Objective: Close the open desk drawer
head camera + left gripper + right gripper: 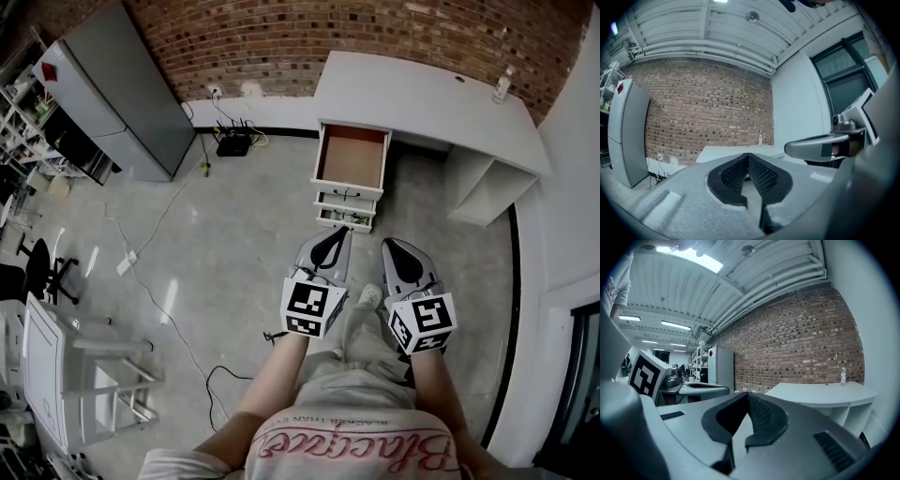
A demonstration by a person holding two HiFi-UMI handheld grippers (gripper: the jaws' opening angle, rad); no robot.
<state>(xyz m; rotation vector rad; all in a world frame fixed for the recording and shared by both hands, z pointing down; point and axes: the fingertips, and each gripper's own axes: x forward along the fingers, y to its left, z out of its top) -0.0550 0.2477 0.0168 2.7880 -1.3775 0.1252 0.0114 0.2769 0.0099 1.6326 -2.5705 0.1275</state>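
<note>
Drawer: the top one of a stack under the left end of the white surface; pulled out toward the room, its brown bottom showing.
Lower drawers: two, both pushed in, directly under the open one.
Left tongs: held in front of the person's waist and aimed at the drawer stack, but apart from it; tips pressed together, gripping nothing.
Right tongs: just beside the left pair and level with it, aimed the same way; tips likewise together, with nothing between them.
Bottle: small and upright, at the far right of the surface, near the brick wall.
Cabinet: tall and grey, standing against the wall well to the left of the drawer.
Cables: trailing across the grey floor between the cabinet and the person.
Person: standing on the floor facing the drawer, with a marker cube over each hand.
</note>
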